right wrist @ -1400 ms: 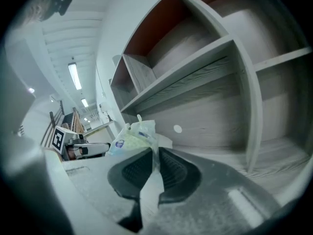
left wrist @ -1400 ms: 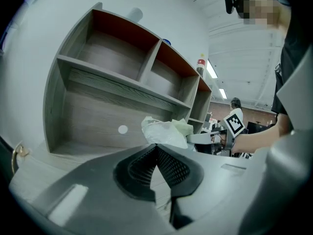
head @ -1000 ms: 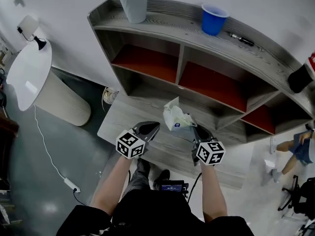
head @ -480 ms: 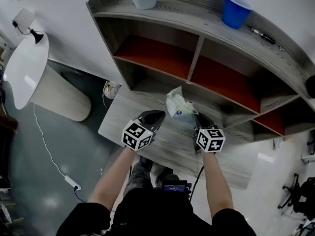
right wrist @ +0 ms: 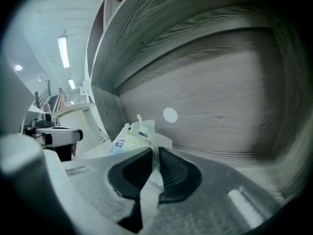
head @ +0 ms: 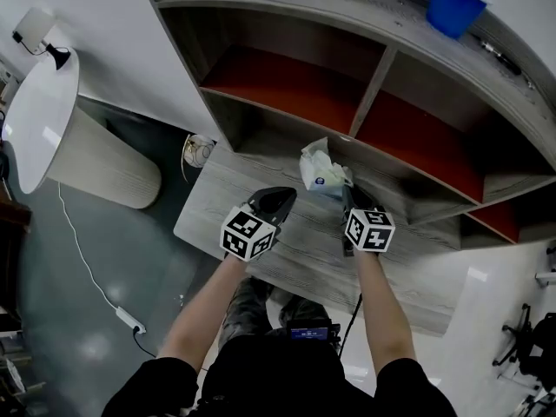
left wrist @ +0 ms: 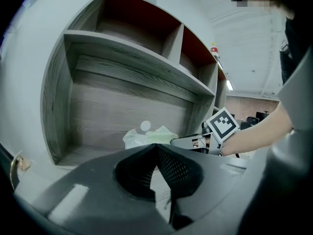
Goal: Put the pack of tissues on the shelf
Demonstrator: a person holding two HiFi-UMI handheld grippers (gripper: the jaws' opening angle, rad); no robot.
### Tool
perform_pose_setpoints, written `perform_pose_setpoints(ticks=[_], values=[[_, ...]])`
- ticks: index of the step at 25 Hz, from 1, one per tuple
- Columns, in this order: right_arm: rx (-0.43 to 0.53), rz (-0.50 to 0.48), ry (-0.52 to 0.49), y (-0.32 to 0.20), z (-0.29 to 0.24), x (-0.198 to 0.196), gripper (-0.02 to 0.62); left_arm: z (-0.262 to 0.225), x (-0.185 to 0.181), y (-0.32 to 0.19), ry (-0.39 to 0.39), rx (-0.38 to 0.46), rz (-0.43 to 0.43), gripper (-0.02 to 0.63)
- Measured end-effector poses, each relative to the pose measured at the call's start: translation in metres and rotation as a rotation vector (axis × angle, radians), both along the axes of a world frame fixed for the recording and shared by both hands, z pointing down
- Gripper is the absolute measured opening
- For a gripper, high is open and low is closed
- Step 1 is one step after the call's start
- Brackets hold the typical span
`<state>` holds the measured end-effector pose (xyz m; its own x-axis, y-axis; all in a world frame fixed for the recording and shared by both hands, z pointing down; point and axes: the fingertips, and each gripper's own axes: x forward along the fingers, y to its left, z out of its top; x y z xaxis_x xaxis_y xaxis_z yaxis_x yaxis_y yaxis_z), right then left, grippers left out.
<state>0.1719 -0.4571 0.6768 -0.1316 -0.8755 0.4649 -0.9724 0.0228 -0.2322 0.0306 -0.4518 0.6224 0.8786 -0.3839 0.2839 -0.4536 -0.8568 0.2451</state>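
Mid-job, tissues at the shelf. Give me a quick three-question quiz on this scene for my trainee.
1. True or false: the left gripper holds the pack of tissues.
2. What stands on top of the shelf? A) a blue cup B) a kettle C) a book
3. Fill in: the jaws of the right gripper are ____ on the pack of tissues.

Key: 1 false, its jaws are together with nothing between them; 2 A; 3 shut.
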Motion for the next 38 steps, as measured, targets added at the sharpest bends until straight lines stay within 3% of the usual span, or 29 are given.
perform_pose_setpoints(ticks=[23, 38], values=[[-0.057, 0.142, 0.110, -0.053, 0.055, 0.001, 0.032, 0.036, -0.028, -0.023, -0.021, -0.009, 0.002, 0.000], [-0.076, 0.123, -0.005, -0.046, 0.042, 0.002, 0.148, 0.032, -0.023, -0.012, -0.037, -0.029, 0.017, 0.000]])
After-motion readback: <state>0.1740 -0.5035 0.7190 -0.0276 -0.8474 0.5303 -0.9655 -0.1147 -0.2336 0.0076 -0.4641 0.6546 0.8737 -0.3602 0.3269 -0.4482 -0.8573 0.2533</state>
